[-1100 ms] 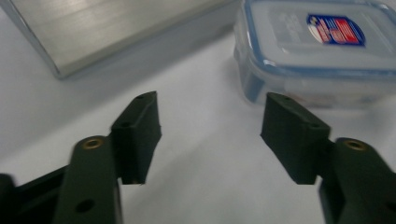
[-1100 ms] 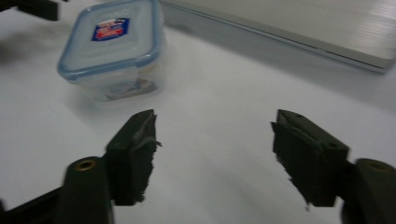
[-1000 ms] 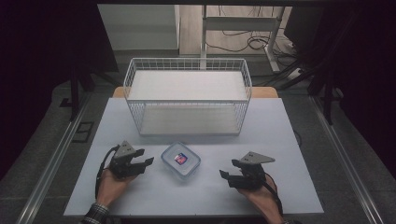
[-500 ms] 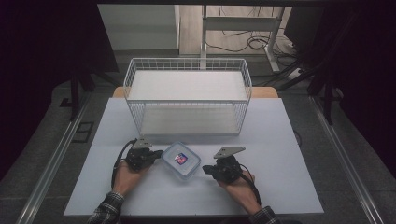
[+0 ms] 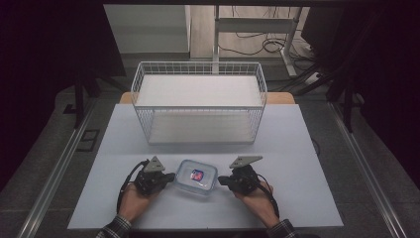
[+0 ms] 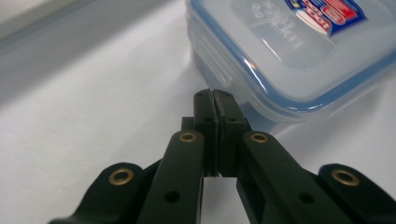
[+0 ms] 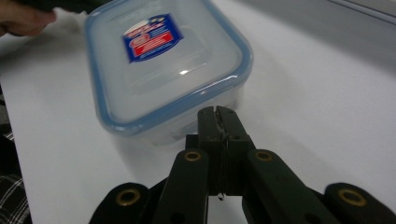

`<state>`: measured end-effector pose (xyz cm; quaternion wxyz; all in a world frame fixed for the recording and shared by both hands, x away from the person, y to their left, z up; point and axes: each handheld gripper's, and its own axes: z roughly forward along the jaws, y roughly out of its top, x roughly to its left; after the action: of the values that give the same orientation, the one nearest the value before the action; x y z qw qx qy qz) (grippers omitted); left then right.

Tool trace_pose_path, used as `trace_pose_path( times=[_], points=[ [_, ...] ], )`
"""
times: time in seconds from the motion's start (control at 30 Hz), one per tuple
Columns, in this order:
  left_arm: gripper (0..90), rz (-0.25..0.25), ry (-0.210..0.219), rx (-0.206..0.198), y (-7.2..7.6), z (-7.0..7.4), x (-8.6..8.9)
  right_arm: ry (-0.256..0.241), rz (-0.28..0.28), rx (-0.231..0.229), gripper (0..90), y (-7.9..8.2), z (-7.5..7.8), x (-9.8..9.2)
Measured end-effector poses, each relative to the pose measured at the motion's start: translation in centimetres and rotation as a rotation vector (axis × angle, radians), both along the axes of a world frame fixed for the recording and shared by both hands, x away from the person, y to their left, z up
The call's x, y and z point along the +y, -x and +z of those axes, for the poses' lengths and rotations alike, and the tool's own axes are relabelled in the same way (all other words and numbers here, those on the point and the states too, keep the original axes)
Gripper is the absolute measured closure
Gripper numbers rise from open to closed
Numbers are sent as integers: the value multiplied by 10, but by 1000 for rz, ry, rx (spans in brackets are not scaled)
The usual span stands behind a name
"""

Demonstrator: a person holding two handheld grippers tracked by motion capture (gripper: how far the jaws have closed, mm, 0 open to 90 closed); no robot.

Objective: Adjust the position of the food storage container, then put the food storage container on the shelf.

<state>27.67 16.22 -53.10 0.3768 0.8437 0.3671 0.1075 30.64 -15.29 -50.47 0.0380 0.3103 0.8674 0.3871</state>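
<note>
A clear plastic food box [image 5: 197, 177] with a blue-rimmed lid and a red and blue label lies on the white table near its front edge. My left gripper [image 5: 170, 176] is at the box's left side, jaws shut with nothing between them, tips close to the box's short wall [image 6: 233, 74]. My right gripper [image 5: 221, 179] is at the box's right side, also shut and holding nothing. In the right gripper view its tips [image 7: 217, 112] sit just below the lid rim of the box [image 7: 163, 60]. Whether the tips touch the box is unclear.
A white wire basket [image 5: 199, 106] stands behind the box, across the middle of the table [image 5: 307, 148]. The person's hands and plaid sleeves come in at the bottom. Dark floor, desk legs and cables lie beyond the table's far edge.
Both grippers have moved inward from the table's front corners to the two sides of the box. The box has stayed where it was.
</note>
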Motion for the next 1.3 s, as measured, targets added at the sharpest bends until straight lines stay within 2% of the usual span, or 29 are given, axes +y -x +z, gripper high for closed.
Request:
trace_pose_path(
  times=[0.2,0.33,0.37,0.4,0.43,0.47,0.53,0.57,0.6,0.63,0.67,0.7,0.73,0.77,0.8,0.83,0.87,1.0,1.07,1.3],
  points=[
    [867,10,-18,2,22,-1,-14,-2,-8,3,886,-2,1,-7],
    [826,21,-15,-1,24,2,-12,4,-4,4,885,-1,1,-9],
    [826,35,-9,-8,24,4,-8,8,-8,-3,884,-1,2,-10],
    [746,69,17,-18,25,7,-1,8,-17,-20,869,1,4,-13],
    [684,69,17,-18,25,7,-1,5,-23,-32,856,1,6,-16],
    [684,91,45,-17,26,8,4,5,-23,-32,856,1,6,-16],
    [548,112,84,-14,29,8,14,-1,-45,-56,784,2,10,-25],
    [434,128,82,-23,32,9,19,-9,-67,-71,695,2,11,-32],
    [381,128,82,-23,32,9,19,-9,-67,-71,695,2,11,-32],
    [328,131,96,-31,35,8,22,-15,-91,-80,554,1,11,-38],
    [287,131,96,-31,35,8,22,-15,-91,-80,554,1,11,-38],
    [287,131,100,-39,37,7,24,-18,-91,-79,499,1,11,-40],
    [186,131,98,-46,38,7,25,-22,-97,-82,346,0,10,-44],
    [186,128,97,-50,39,7,25,-22,-97,-82,346,0,10,-44],
    [155,126,96,-48,40,6,25,-17,-95,-81,301,0,9,-44],
    [99,129,93,-46,39,6,25,-7,-90,-88,240,0,8,-45],
    [63,127,87,-40,39,5,25,10,-85,-113,143,1,6,-45],
    [24,115,63,-49,39,3,25,24,-73,-114,74,1,3,-43],
    [19,114,52,-70,39,1,25,39,-54,-123,45,2,0,-40],
    [30,120,59,-85,36,-2,29,21,-57,-120,37,1,-1,-42]
  ],
)
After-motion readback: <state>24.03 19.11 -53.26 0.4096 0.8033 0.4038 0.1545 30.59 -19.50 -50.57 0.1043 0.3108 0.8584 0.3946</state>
